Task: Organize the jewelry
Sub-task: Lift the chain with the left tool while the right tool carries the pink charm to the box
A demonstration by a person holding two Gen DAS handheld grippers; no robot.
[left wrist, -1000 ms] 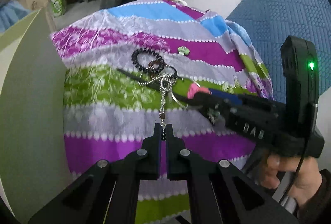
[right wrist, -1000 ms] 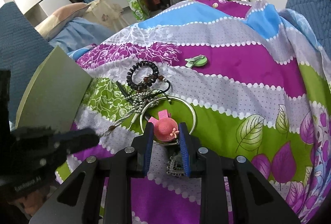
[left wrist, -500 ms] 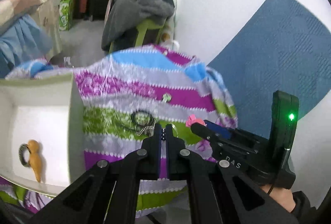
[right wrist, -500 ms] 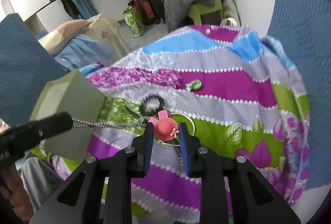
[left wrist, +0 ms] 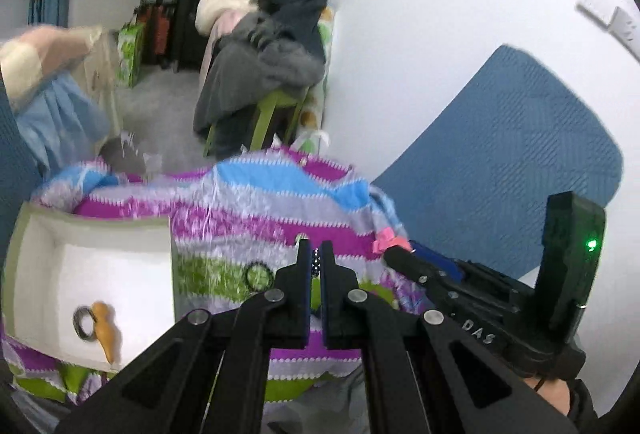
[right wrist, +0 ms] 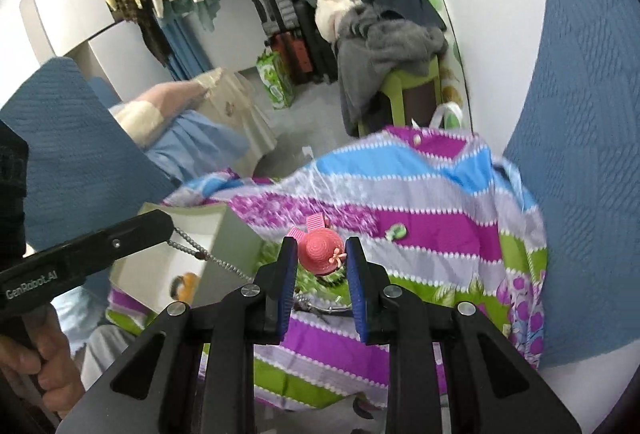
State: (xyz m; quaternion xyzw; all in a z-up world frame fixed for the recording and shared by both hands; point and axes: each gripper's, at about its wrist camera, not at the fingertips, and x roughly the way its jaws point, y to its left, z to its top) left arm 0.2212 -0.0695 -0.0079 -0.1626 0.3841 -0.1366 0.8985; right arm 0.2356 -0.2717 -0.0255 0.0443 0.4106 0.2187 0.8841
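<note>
My left gripper (left wrist: 315, 254) is shut on a silver bead chain (left wrist: 316, 265), which runs taut from its tip in the right wrist view (right wrist: 208, 257). My right gripper (right wrist: 322, 254) is shut on a pink hat-shaped hair clip (right wrist: 321, 250) with a pink ribbon; the clip also shows in the left wrist view (left wrist: 387, 238). Both are held high above the striped bedspread (right wrist: 432, 234). A black bead bracelet (left wrist: 256, 274) and a small green clip (right wrist: 396, 232) lie on the cloth. An open white box (left wrist: 112, 274) at the left holds a ring and an orange piece (left wrist: 105, 330).
A blue headboard (left wrist: 520, 185) stands against the white wall on the right. Beyond the bed are a green stool piled with clothes (right wrist: 384, 33), suitcases and a clothes rack. The box's outer side shows in the right wrist view (right wrist: 224, 234).
Both grippers have risen well above the bed, lifting the chain and the pink clip off the cloth. The open white box has come into view at the left.
</note>
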